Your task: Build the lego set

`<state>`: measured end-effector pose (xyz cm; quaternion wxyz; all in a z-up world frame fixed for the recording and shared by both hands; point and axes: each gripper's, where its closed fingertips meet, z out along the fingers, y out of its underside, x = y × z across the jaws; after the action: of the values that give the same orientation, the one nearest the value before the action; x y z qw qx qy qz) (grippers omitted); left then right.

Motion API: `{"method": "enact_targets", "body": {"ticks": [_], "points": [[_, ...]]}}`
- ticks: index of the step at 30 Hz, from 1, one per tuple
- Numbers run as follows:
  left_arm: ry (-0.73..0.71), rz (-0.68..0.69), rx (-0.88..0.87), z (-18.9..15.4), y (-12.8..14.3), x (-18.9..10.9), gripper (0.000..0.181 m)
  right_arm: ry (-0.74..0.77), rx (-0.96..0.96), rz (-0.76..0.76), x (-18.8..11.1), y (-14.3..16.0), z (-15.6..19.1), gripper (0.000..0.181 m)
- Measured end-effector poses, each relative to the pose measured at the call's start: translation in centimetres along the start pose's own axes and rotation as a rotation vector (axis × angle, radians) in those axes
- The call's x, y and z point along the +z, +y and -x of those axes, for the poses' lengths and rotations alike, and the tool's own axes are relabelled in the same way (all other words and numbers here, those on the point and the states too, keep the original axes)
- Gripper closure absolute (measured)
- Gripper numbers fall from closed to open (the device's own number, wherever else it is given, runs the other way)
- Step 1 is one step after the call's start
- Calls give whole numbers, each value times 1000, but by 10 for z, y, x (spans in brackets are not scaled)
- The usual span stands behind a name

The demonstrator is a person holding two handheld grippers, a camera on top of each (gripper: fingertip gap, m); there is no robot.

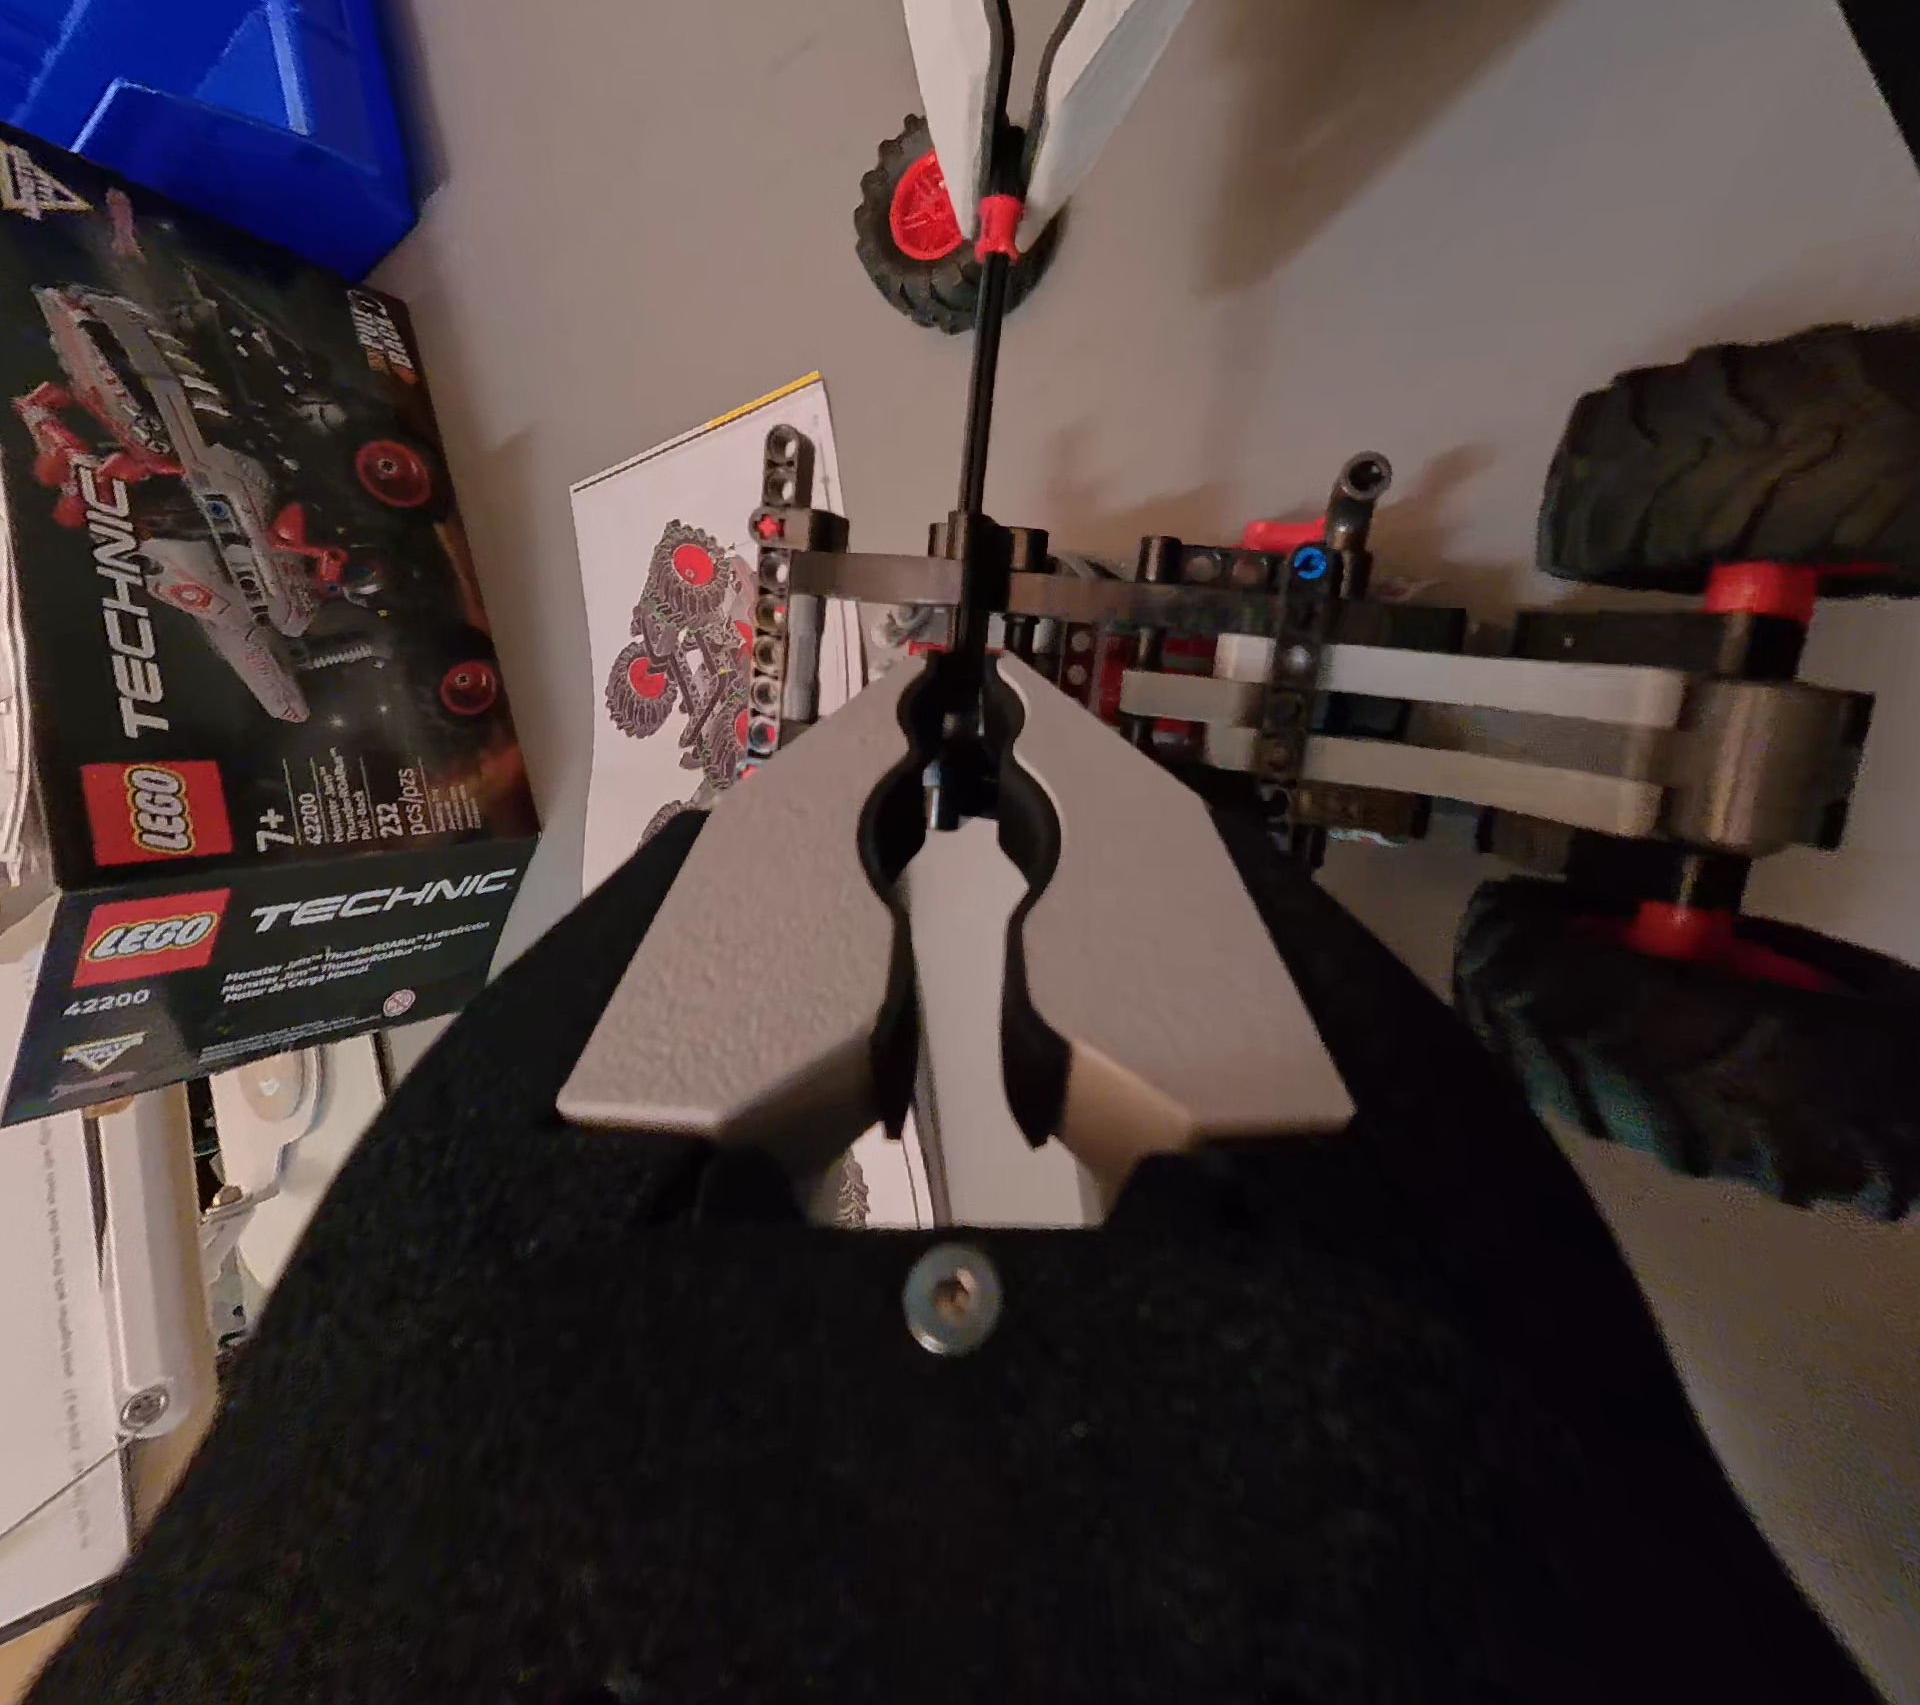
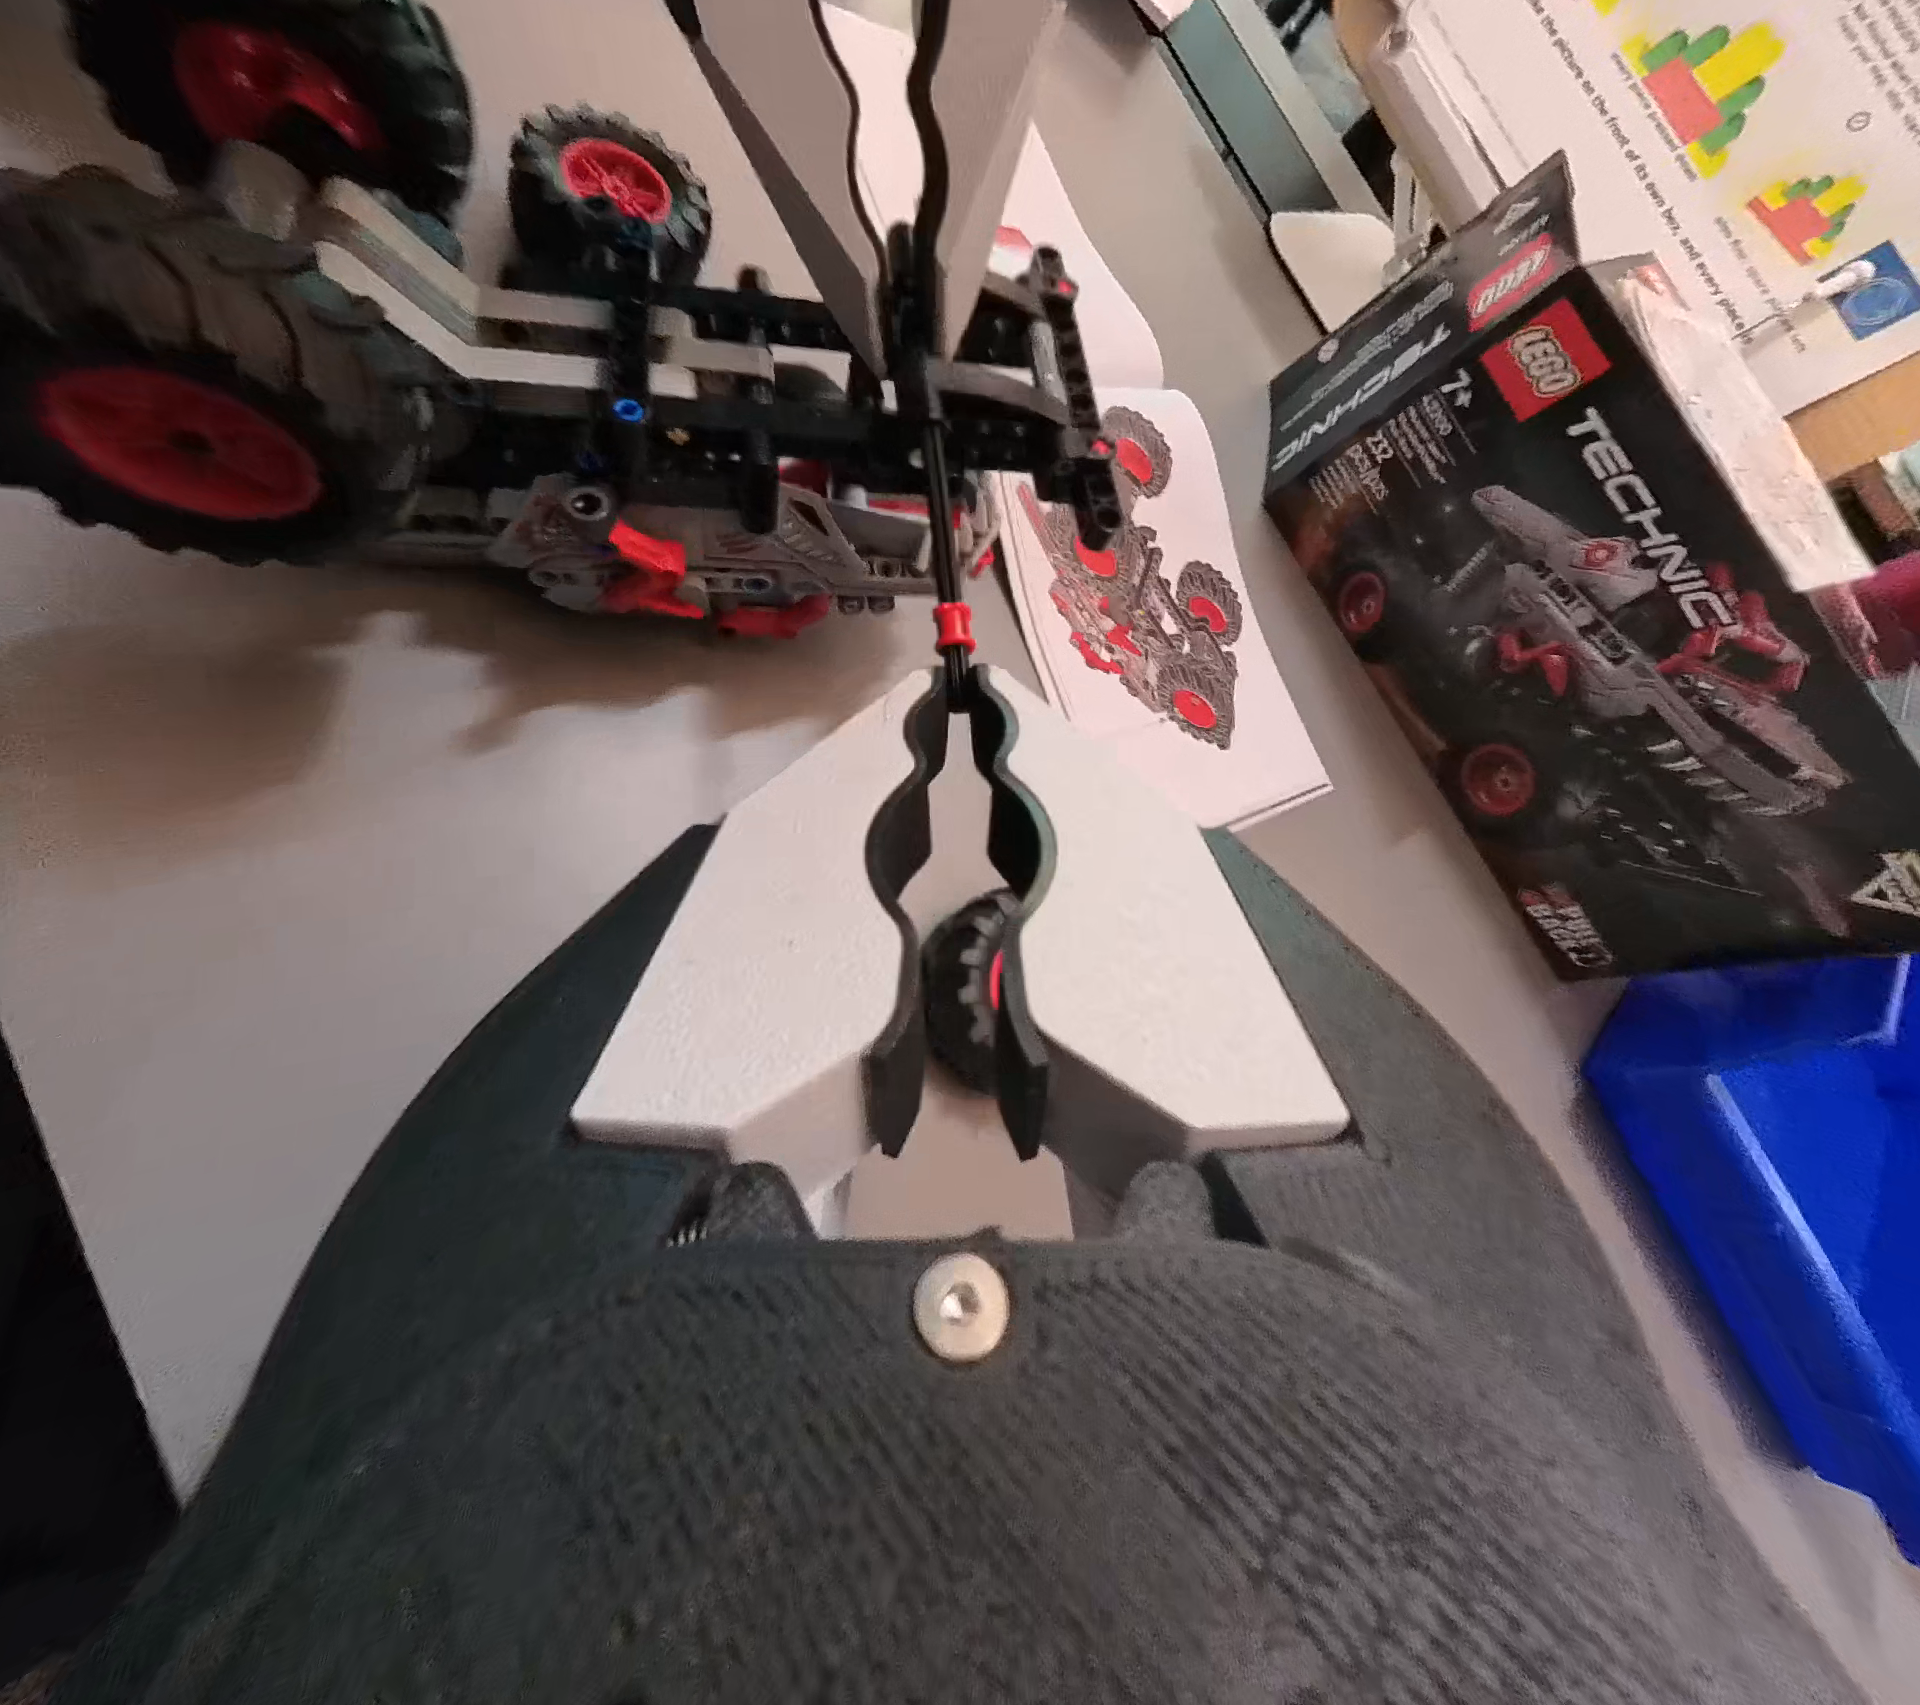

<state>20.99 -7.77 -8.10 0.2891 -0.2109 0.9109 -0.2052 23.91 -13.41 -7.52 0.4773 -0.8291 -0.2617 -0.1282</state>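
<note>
A half-built black and grey truck chassis (image 1: 1299,616) with two big red-hubbed tyres (image 1: 1745,460) hangs above the table; it also shows in the right wrist view (image 2: 707,408). My left gripper (image 1: 958,699) is shut on the chassis at its middle. A thin black axle (image 1: 982,408) with a red bush (image 1: 995,219) sticks out of the chassis. My right gripper (image 2: 961,684) is shut on the axle's (image 2: 943,533) free end, just behind the red bush (image 2: 951,625). Each gripper shows in the other's view: right (image 1: 1010,216), left (image 2: 906,273).
A loose small wheel (image 1: 914,221) lies on the table under my right gripper (image 2: 961,990); another small wheel (image 2: 608,185) shows behind the chassis. The set's box (image 2: 1558,564), an open instruction booklet (image 2: 1143,616) and a blue bin (image 2: 1766,1188) stand alongside. The tips of one gripper are about 7 centimetres away from the tips of the other.
</note>
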Motion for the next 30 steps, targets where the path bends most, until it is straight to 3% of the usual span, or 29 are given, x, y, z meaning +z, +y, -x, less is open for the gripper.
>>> {"method": "enact_targets", "body": {"ticks": [9, 14, 18, 30], "points": [[10, -224, -133, -1, -5, -17, 168, -21, 78, -42, 0, 2, 1, 179], [13, -229, -241, 2, 18, -25, 167, -24, 79, -53, 2, 1, 0, 179], [18, -231, -230, -1, 18, -17, 175, -48, 77, -61, 6, 0, 1, 179], [17, -246, -193, -2, 14, -16, 175, -124, 51, -97, 20, -15, 7, 179]]}}
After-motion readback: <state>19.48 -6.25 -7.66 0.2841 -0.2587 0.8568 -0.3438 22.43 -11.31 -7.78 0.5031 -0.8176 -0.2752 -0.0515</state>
